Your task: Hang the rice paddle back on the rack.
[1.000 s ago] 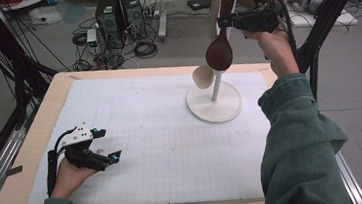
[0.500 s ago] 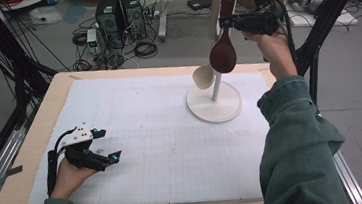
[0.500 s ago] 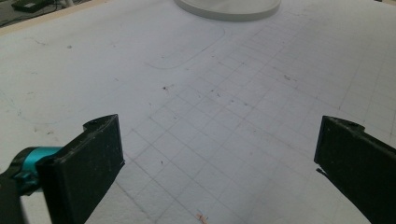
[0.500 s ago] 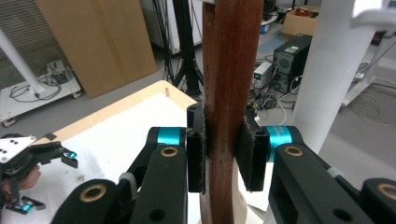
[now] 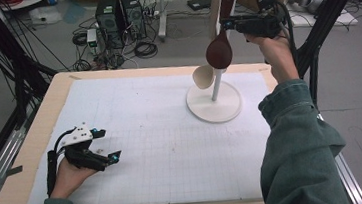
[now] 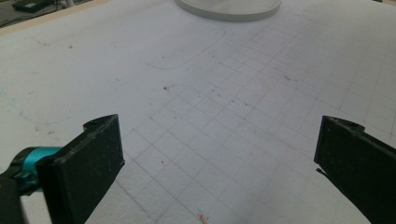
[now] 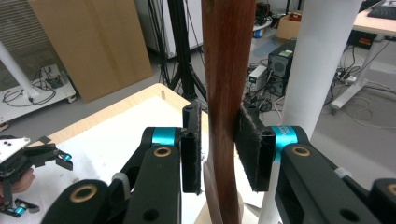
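Up at the far right of the high view, our right tool [image 5: 227, 23] is raised level at the top of the white rack [image 5: 214, 101], its jaws on either side of the dark spoon's [image 5: 219, 52] handle. That spoon hangs from the rack's hooks, bowl down, with a pale spoon [image 5: 203, 76] hanging just beside and below it. Our left tool [image 5: 107, 145] rests low on the worktop [image 5: 32, 141], well apart from the rack.

Over to the left gripper view: our jaws stand wide apart with nothing between them, only the white gridded mat [image 6: 224, 112] beneath and the rack's round base at the top edge.

Now the right gripper view: the dark spoon's handle runs upright between our pads [image 7: 247, 144]. The jaws have just been easing apart; a slim gap shows on the left side, while the right pad looks close against the wood. The rack's white post stands just right of it.
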Motion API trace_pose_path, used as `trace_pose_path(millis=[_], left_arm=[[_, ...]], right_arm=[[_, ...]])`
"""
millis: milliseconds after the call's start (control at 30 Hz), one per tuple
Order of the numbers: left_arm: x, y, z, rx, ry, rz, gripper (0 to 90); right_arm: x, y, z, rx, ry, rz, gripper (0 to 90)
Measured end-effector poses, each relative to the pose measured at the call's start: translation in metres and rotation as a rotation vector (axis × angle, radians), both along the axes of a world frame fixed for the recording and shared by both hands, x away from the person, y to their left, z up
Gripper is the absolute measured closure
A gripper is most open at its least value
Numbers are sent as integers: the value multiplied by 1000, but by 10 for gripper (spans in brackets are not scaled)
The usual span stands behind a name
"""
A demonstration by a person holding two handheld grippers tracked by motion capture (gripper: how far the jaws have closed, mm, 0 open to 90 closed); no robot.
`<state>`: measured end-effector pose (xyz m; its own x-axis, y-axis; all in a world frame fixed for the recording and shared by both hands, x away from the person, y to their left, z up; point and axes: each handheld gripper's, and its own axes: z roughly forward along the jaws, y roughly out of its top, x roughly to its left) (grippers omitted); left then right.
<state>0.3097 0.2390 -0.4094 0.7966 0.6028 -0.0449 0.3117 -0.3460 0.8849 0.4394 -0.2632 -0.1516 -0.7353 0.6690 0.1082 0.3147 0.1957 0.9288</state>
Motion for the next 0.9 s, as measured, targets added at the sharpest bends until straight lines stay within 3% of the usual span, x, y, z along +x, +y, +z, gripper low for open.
trace_pose_path(millis=[233, 433, 700, 900], left_arm=[[0, 0, -1, 0, 7, -1, 17], [1, -1, -1, -8, 11, -7, 17], [0, 0, -3, -5, 20, -7, 17], [0, 0, -2, -7, 17, -6, 17]], right_arm=[[-9, -3, -2, 16, -21, -3, 623], [-19, -8, -11, 42, -37, -23, 443], [-36, -8, -33, 80, -63, -31, 243], [-48, -6, -50, 77, -71, -21, 167]])
